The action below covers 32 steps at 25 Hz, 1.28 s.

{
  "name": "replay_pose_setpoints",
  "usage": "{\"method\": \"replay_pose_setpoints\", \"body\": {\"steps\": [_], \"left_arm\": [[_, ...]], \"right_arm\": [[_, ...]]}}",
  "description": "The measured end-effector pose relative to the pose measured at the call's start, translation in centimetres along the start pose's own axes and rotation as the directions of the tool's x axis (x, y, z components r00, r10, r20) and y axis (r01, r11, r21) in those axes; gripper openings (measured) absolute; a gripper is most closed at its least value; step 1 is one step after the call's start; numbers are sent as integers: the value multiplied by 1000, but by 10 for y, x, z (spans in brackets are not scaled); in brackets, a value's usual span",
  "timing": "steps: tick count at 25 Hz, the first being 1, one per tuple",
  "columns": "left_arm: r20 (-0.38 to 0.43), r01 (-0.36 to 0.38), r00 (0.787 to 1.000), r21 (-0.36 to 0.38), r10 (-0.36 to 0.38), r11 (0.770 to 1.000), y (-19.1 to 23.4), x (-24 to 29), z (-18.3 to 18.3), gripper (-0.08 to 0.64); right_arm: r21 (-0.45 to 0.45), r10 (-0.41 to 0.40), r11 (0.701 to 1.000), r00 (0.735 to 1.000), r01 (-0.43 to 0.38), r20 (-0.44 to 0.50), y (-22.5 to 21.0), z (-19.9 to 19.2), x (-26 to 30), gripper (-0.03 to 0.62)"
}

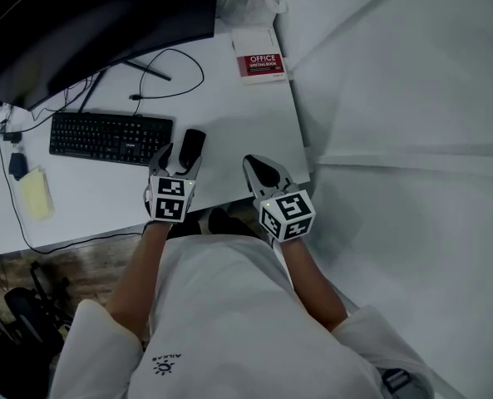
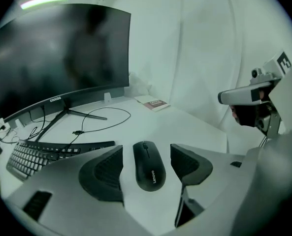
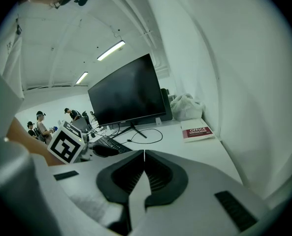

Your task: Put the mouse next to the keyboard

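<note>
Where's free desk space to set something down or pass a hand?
Biggest bare patch: between mouse, book and the desk's right edge. Also the front strip between keyboard and desk edge, right of the yellow pad. Crowded: cables and monitor stand behind the keyboard.

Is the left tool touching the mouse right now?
Apart. The left gripper view shows the mouse lying between the left tool's open jaws, with white desk visible on both sides.
</note>
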<state>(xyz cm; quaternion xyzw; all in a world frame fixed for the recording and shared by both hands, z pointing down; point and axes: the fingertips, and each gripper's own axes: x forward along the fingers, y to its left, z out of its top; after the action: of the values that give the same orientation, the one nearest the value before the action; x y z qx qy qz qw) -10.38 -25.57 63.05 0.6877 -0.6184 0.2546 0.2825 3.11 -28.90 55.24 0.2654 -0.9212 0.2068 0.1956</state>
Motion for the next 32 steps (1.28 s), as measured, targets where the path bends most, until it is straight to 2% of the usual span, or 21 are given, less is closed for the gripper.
{"method": "replay_pose_setpoints", "body": {"steps": [7,14,19,24,32], "left_arm": [[78,1,997,-7,0,1000,10,-43,18,202],[148,-8,989,-31,13,999,18,-85,31,97],[186,-50,981,-57,60,997,41,-117,32,45],[217,-99,969,-96,117,991,64,-147,33,12],[261,-130,951,-149,166,980,83,-167,31,12]], "right_arm": [[15,15,1000,999,-15,44,13,11,-4,18],[-25,60,998,996,-59,72,33,25,-4,18],[-46,87,995,992,-83,92,44,35,-2,18],[-78,117,991,989,-110,95,55,45,1,18],[-107,123,988,987,-113,101,62,53,4,18]]}}
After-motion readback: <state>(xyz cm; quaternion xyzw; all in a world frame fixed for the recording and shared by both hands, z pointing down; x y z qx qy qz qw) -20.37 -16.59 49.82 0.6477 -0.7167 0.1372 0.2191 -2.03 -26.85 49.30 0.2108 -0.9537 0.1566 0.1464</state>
